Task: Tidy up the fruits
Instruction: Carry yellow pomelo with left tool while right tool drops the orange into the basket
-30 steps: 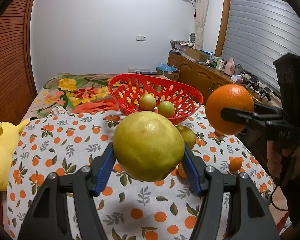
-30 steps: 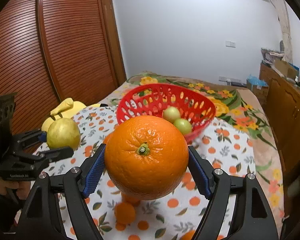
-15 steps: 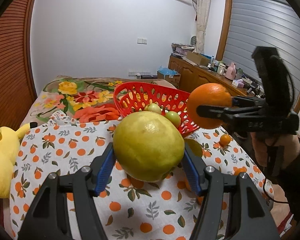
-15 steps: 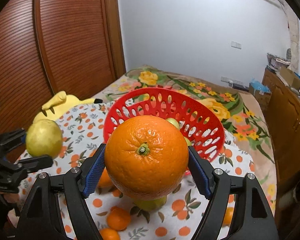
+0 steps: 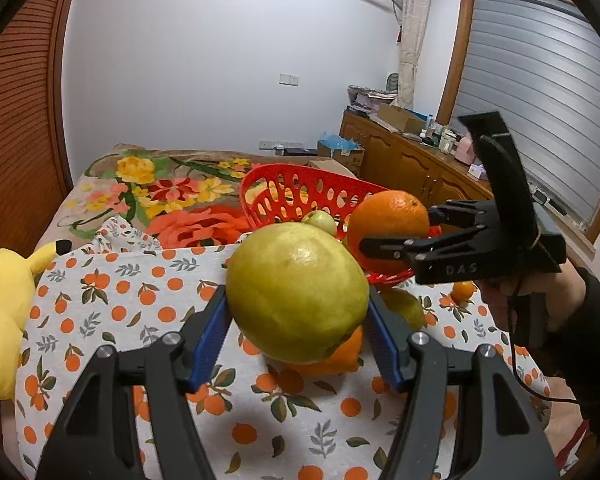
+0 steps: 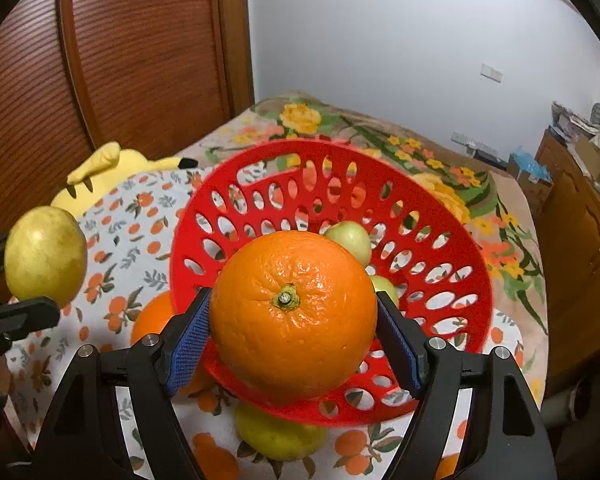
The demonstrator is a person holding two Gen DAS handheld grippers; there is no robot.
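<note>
My left gripper (image 5: 296,312) is shut on a big yellow-green citrus fruit (image 5: 296,296) and holds it above the orange-print cloth, short of the red basket (image 5: 292,192). In the right wrist view that fruit (image 6: 44,256) shows at the far left. My right gripper (image 6: 292,320) is shut on a large orange (image 6: 292,312), stem towards the camera, over the near inside of the red basket (image 6: 328,148). From the left wrist view, the right gripper (image 5: 396,228) and the orange (image 5: 388,220) hang at the basket's right rim. Two small green fruits (image 6: 350,236) lie in the basket.
Loose fruit lies on the cloth near the basket: a yellow-green one (image 6: 276,432), an orange (image 6: 152,316) and a small orange (image 5: 462,290). A yellow plush toy (image 5: 0,300) sits at the left edge. A wooden cabinet (image 5: 400,160) stands at the right.
The right gripper has carried the orange leftwards and down, from beside the basket to over its inside. The left gripper has drifted a little towards the basket with the yellow-green fruit.
</note>
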